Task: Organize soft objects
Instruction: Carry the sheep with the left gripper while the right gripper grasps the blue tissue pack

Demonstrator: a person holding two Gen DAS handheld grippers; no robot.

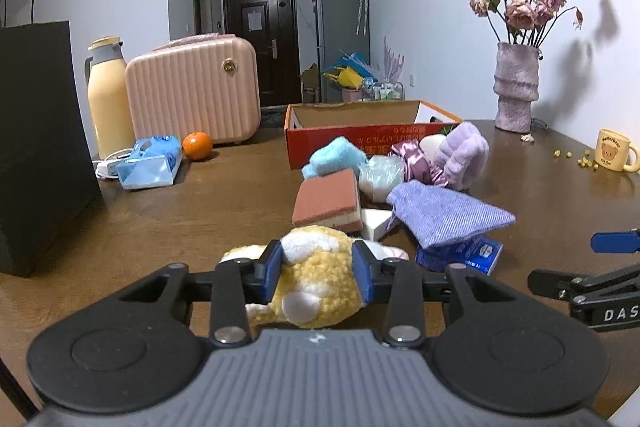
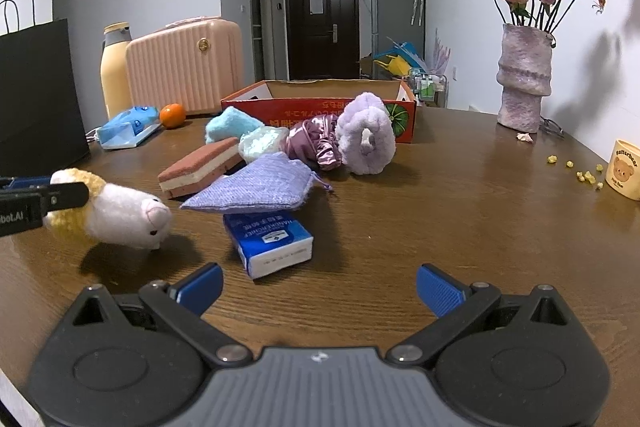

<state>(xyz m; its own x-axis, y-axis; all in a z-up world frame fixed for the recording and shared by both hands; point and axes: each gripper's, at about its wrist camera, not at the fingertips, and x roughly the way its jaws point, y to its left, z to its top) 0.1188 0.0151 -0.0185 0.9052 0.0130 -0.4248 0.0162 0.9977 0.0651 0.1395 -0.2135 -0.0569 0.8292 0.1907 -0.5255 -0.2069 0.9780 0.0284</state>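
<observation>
The plush toy [image 2: 116, 211] is small & fluffy, w/ a white face, pink nose, dark eye & a yellow woolly back w/ white spots. The left claw [image 1: 318, 265] is clenched on it, blue pads squeezing its yellow body from both sides. In the right wrist view its nose tips down toward the bench [image 2: 440, 219], near the bench's front left part, w/ a shadow under it; can't tell if its feet touch. The right claw [image 2: 320, 287] is wide open w/ nothing in it, low over the front of the bench. Just ahead of it lies a blue tissue pack [image 2: 272, 241]. A purple cloth pouch [image 2: 256, 189] rests partly on top of that pack. Behind it is a pile of soft stuff: a brown & white sponge [image 2: 200, 169], a fluffy blue cloth [image 2: 230, 125], a shiny pink scrunchie [image 2: 316, 141] & a fuzzy purple ring [image 2: 366, 139]. This pile sits btwn the toy & the red cardboard box [image 2: 320, 97], which is open & farther back. At the left edge stand a black bag [image 2: 36, 95], a yellow flask [image 2: 114, 67], a pink case [image 2: 184, 63] & an orange [image 2: 173, 115]. A vase of flowers [image 2: 524, 79] & a mug [image 2: 626, 169] are by the right edge.
</observation>
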